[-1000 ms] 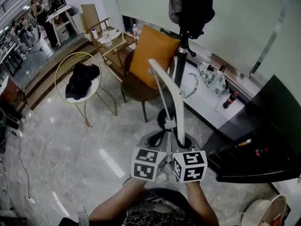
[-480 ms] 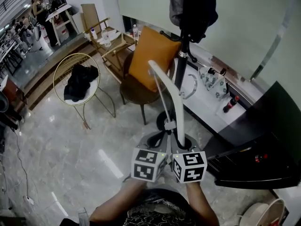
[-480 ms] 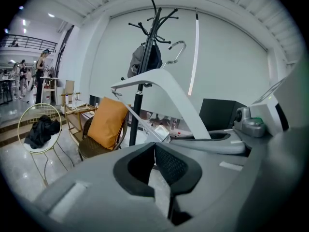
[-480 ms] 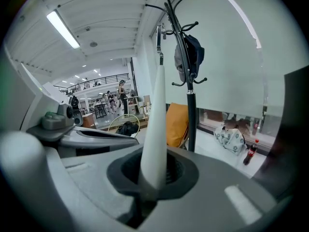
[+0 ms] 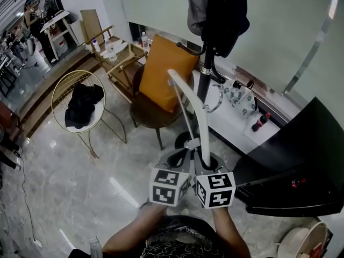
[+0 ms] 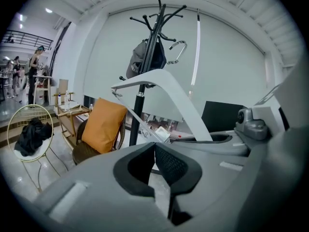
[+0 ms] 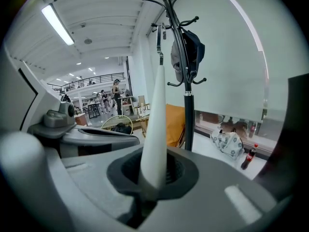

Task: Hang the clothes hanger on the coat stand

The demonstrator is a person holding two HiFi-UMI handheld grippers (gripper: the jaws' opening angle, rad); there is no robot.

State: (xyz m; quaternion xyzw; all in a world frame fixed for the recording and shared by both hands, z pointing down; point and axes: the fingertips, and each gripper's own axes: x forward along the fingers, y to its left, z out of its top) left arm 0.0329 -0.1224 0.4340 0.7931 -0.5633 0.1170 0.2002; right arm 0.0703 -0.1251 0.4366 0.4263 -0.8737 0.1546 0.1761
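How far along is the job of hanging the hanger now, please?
Done: the clothes hanger is picked up, clamped in the right gripper; the left gripper is closed at its thin bar. In hand: it is held up facing the coat stand. Left: its hook is on no peg yet.

A big open commercial hall, this was: polished marble floor [image 5: 64, 187], strip light [image 7: 57, 24] overhead, a railed mezzanine [image 7: 94, 80], and people [image 7: 116, 92] standing at tables [image 5: 54, 19] in the back.

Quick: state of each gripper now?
Left gripper: closed, apparently on the thin bar of the white plastic clothes hanger.
Right gripper: closed on the hanger's arm.
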